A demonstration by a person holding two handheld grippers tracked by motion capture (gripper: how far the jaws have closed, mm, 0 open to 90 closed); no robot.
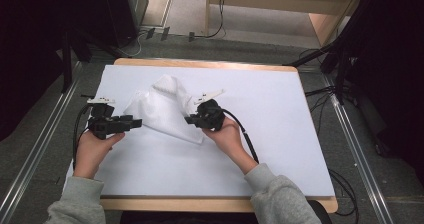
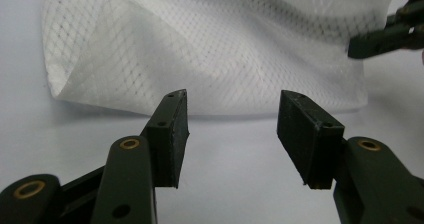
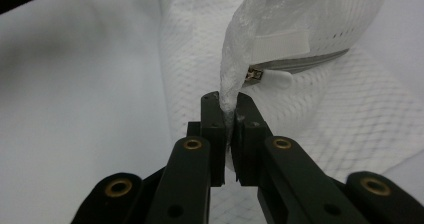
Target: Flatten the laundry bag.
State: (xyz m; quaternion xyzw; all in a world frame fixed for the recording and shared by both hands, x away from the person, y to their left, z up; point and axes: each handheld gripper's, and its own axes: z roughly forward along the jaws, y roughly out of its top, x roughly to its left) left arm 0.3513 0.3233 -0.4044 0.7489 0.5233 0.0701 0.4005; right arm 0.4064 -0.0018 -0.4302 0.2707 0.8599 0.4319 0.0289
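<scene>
White mesh laundry bag point(image 1: 162, 109) with a grey zipper point(image 3: 300, 64) and white pull tab, lying crumpled left of centre on the pale blue table cover point(image 1: 270, 134), one fold pinched tight and lifted off the surface in the shut jaws of the right gripper point(image 3: 228, 115). Left gripper point(image 2: 232, 119) level with the bag's near edge, jaws standing well apart with nothing between them, just short of the mesh. Apparently mid-way through spreading or opening the bag; next move likely calls for closing the left jaws on the near edge without dragging the mesh.
</scene>
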